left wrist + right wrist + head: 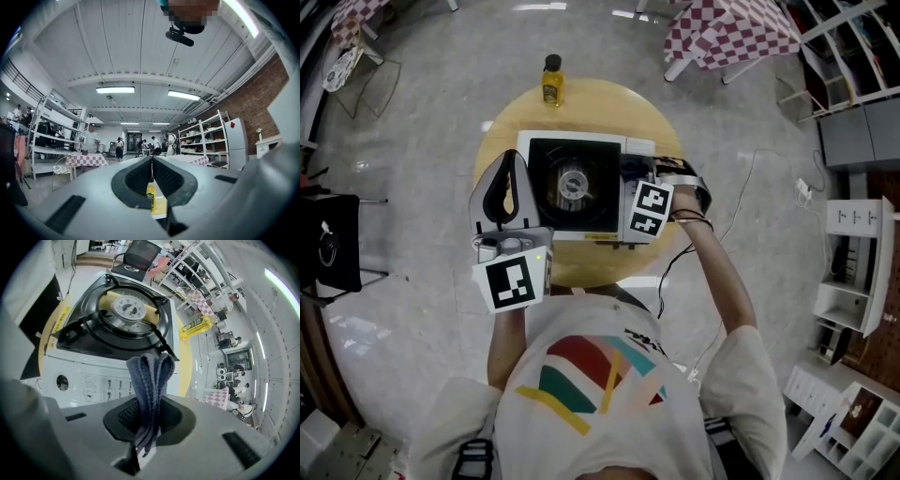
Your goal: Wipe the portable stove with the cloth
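The portable stove (572,187), white with a black burner pan, sits on the round yellow table (581,103). My right gripper (149,401) is shut on a folded blue cloth (150,373), which sticks up out of the jaws just in front of the stove's control panel (89,380). The burner (129,308) lies beyond the cloth. In the head view my right gripper (630,171) is at the stove's right part. My left gripper (517,157) hovers over the stove's left edge, shut and holding nothing, its tips (152,158) touching.
A yellow bottle (551,81) stands at the table's far edge, also seen as the bottle (194,326) and the bottle (150,194). Checked-cloth tables (731,28), shelving (853,56), a black chair (333,244) and a floor cable (769,187) surround the table.
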`<state>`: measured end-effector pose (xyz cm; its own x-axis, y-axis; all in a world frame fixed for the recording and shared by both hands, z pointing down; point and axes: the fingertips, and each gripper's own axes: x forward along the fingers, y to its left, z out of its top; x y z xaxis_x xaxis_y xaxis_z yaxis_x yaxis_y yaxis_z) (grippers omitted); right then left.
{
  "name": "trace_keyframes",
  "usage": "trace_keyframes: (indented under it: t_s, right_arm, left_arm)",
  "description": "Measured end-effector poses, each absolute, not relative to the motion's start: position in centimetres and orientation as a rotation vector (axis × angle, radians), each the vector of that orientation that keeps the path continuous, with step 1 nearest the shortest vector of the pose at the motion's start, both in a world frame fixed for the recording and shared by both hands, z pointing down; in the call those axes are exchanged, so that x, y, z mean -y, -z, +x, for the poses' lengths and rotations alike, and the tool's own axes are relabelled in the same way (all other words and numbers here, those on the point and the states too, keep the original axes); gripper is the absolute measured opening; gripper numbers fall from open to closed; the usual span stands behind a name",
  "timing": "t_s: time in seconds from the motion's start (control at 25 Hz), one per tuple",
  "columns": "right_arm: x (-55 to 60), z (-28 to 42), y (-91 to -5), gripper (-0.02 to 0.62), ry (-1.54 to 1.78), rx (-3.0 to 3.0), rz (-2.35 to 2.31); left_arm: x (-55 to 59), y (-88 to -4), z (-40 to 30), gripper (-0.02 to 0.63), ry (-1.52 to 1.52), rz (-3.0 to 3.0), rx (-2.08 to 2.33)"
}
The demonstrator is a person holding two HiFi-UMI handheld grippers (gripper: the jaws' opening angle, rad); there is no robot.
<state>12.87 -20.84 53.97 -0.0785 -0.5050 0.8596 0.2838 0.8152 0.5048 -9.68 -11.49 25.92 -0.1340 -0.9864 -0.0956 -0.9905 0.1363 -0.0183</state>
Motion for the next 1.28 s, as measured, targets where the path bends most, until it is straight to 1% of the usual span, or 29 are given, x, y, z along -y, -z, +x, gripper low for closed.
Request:
trace_keyframes:
  t_s: [0.36,0.68,0.88,1.16,1.28]
  right_arm:
    - [12.4,14.8,-53.8,0.031,0.612,1.541,0.14]
    - [7.5,16.0,-53.7,0.031,0.519,1.549,0.176]
    - [4.0,16.3,-54.2,0.031,0.525,1.558,0.165]
    - [3.2,16.9,-54.4,0.031,0.559,1.559,0.181]
    - [3.1,15.1,-51.9,0.031,0.547,1.647,0.268]
  left_arm:
    - [11.4,-26.9,-10.1,0.008,-0.065,-2.055,-2.294]
    - [11.3,-27.7,-10.7,0.008,-0.059,-2.093,-2.26]
    - [9.8,-28.8,-11.2,0.008,-0.041,-2.059,-2.296]
    - [7.1,-29.0,-10.0,0.008,-0.021,-2.061,-2.296]
    - [5.8,-29.2,-9.8,0.008,0.045,-2.063,-2.272]
